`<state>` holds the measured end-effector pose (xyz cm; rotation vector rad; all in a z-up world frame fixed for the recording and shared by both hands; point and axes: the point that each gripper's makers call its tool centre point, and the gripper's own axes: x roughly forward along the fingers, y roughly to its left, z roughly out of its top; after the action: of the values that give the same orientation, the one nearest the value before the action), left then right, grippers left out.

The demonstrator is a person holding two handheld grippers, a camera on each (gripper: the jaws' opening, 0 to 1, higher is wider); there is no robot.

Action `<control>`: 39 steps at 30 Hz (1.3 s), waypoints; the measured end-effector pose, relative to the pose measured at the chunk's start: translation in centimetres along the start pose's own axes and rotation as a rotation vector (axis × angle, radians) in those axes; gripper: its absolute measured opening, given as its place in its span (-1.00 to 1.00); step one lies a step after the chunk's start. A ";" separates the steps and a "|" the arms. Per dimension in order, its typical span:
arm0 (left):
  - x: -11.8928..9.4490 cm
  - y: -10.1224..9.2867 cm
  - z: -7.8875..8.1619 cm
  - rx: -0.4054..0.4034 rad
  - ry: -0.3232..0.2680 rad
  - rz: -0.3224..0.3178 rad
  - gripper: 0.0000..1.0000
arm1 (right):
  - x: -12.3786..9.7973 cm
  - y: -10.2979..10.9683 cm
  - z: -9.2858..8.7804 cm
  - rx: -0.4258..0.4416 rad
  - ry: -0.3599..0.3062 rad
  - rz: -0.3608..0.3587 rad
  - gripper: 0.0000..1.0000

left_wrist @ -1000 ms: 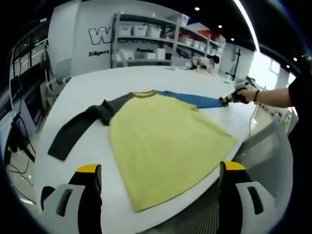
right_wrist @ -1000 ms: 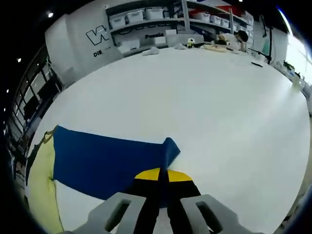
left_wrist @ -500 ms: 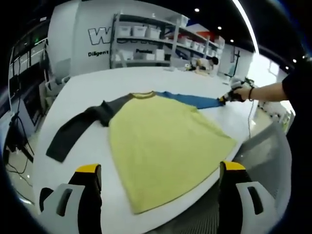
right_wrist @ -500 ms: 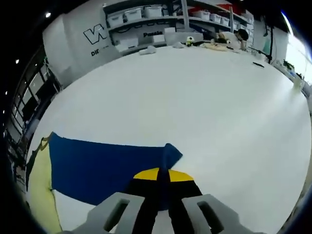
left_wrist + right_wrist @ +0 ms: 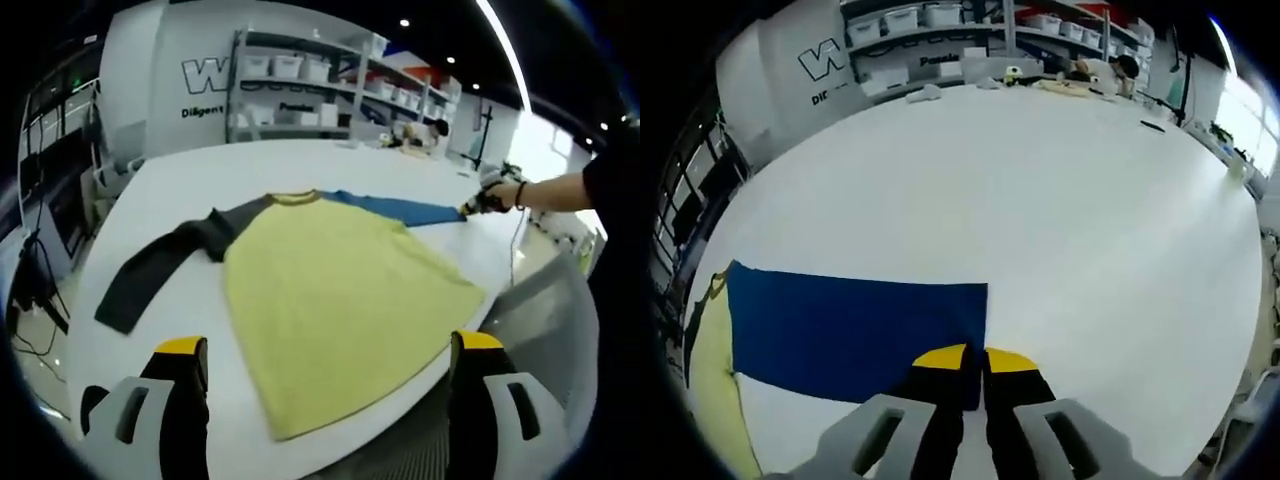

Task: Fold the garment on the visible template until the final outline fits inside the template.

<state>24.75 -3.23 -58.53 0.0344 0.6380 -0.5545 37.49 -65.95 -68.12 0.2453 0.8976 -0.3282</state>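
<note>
Yellow shirt [image 5: 340, 300] lies flat on the white tabletop [image 5: 300, 165], right tongs [image 5: 973, 358] pinching its blue sleeve [image 5: 850, 330] cuff, left tongs [image 5: 325, 350] spread above the near edge; shelves [image 5: 300, 85] behind hold white bins [image 5: 288, 63], contents indiscernible.

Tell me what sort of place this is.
Probably a lab or workshop: a big white table, metal shelving stacked with storage bins, and wall lettering. The right gripper pinches the shirt's blue sleeve.

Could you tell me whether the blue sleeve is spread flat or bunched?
Spread flat: the blue sleeve lies as a smooth rectangle, its cuff pinched by the right gripper.
</note>
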 end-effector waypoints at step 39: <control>-0.9 0.8 0.7 0.043 -0.025 0.070 0.97 | 3.4 0.8 4.0 -0.127 -0.099 0.018 -0.67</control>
<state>24.91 -2.23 -57.58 0.0897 0.5984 -0.4998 42.66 -67.17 -68.39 0.1185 0.8146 -0.2635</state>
